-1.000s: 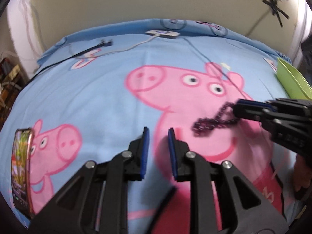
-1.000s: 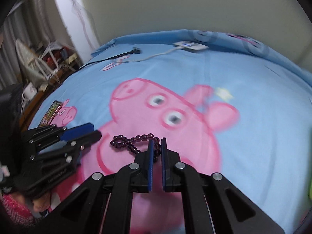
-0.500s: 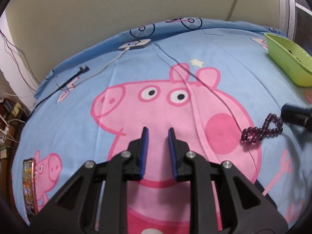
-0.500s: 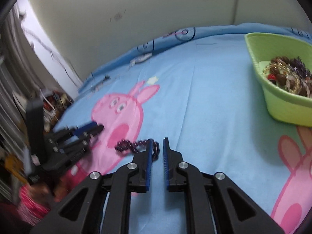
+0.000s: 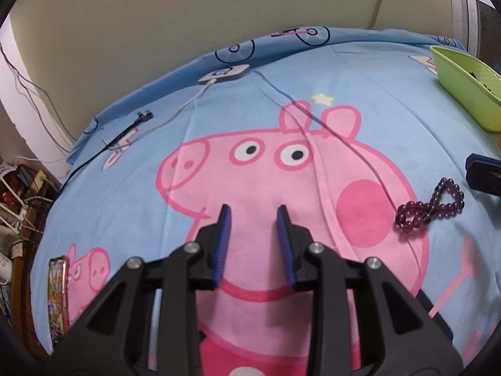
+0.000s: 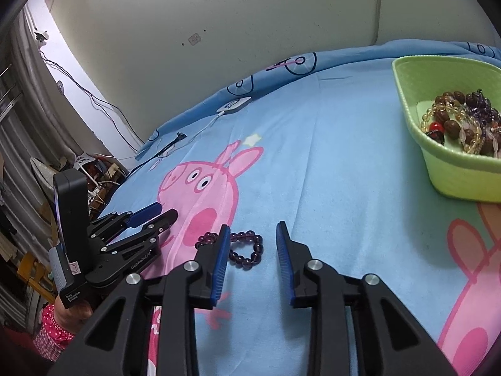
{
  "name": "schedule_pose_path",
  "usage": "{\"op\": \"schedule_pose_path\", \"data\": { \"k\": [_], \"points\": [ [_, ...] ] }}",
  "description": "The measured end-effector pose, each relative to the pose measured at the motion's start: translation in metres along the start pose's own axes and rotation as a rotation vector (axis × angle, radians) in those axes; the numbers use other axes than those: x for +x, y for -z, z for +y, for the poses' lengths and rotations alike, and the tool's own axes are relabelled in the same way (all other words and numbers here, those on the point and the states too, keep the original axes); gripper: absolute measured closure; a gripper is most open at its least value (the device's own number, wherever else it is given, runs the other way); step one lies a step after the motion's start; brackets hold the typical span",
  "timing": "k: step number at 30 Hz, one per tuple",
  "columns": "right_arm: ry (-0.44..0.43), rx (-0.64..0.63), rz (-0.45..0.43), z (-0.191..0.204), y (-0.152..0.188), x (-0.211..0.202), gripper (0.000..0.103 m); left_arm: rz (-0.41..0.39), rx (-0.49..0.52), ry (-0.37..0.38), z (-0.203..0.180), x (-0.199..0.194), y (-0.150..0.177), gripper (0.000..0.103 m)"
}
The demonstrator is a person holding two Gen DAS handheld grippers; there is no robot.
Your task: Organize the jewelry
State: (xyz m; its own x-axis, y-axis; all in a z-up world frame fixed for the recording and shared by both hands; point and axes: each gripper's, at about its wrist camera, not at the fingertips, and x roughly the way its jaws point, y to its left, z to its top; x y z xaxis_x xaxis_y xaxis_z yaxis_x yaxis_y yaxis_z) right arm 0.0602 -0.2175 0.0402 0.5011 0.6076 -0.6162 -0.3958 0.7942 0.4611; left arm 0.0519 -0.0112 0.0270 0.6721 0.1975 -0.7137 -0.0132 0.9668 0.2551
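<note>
Hovering my right gripper [image 6: 250, 244] low over the bedsheet [image 6: 344, 188], jaws spread wide, nothing between them. Purple bead bracelet [image 6: 242, 249] lies flat on the sheet just ahead of the fingertips, partly hidden behind my left finger pad, twisted into a loose figure-eight. In the left wrist view the same bracelet [image 5: 430, 208] sits off to the right, on the sheet beside the pig's pink cheek print, with the tip of my right gripper just beside it.

Left gripper [image 5: 253, 216] also open, empty, well apart from the beads, pointed at the pig's mouth.

Green basket [image 6: 451, 169] is at the far right of the right wrist view, already holding a pile of mixed bead strings. Bracelet is not in it yet, so it looks like the one piece still out on the sheet.

Handling guess: light, limp strand, round glossy beads, so slippery and likely to roll or sag off the pads. Probably on elastic cord, not fragile. Soft sheet underneath will give and bunch if I press down hard. Best hold is across the crossing point of the figure-eight, where two runs of beads stack up, so the pads bite both at once. Pinching a single bead risks it squirting out.

Phone [image 5: 56, 297] at left edge, charger cable [image 5: 200, 94] near the wall, both out of the way.
</note>
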Motion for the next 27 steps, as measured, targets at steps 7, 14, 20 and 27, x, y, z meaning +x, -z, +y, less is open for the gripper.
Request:
{"op": "schedule_pose_path", "data": {
  "k": [7, 14, 20, 27],
  "points": [
    [0.016, 0.003, 0.008, 0.000, 0.000, 0.002, 0.092, 0.002, -0.020, 0.007, 0.004, 0.001, 0.001, 0.070],
    [0.024, -0.002, 0.018, 0.000, -0.001, 0.004, 0.092, 0.004, -0.036, 0.022, 0.006, 0.001, 0.002, 0.069],
    [0.028, 0.000, 0.019, 0.000, -0.002, 0.005, 0.092, 0.006, -0.048, 0.033, 0.009, 0.003, 0.001, 0.067],
    [0.009, 0.013, 0.006, -0.002, -0.002, 0.002, 0.092, 0.012, -0.080, 0.043, 0.012, 0.002, 0.001, 0.062]
  ]
}}
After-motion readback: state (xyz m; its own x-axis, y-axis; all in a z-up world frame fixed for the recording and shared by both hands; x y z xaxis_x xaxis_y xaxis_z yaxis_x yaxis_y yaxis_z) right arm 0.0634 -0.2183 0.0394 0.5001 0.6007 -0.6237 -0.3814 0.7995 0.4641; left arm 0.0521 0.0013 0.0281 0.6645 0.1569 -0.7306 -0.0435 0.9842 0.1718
